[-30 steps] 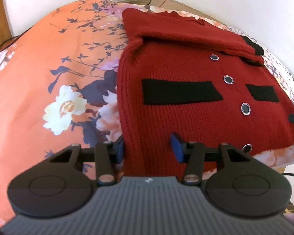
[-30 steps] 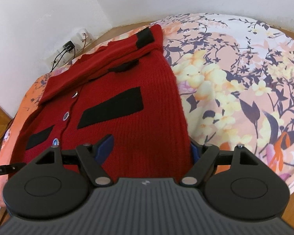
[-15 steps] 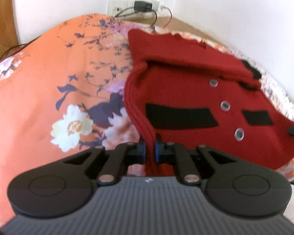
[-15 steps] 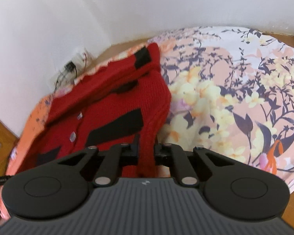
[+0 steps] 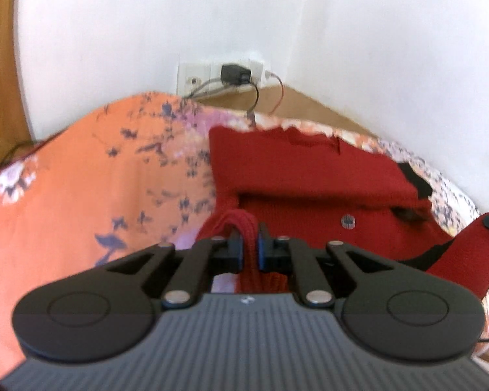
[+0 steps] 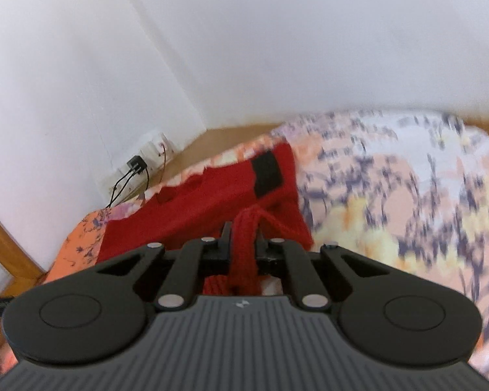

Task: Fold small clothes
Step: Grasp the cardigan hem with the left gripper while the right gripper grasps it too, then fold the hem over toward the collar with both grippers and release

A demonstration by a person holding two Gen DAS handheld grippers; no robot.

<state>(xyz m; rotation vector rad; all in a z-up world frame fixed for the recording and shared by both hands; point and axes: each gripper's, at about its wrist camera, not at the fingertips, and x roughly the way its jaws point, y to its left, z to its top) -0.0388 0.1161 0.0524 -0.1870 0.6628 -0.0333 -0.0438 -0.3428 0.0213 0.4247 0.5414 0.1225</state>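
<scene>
A small red knit cardigan with black patches and silver buttons lies on a floral bedspread. My left gripper is shut on the cardigan's near hem at its left corner, lifted and carried toward the far end. My right gripper is shut on the hem's other corner, and the cardigan bunches up beyond it. The far part with the folded sleeve and a black cuff still lies flat. The lower body of the cardigan is hidden under the grippers.
A wall socket with a black plug and cables sits in the corner just beyond the bed; it also shows in the right wrist view. White walls close the far side. Wooden furniture stands at far left.
Both grippers closed on the cardigan's near hem, then lifted it and carried it forward toward the collar end. The black pockets and lower buttons have gone out of sight.
</scene>
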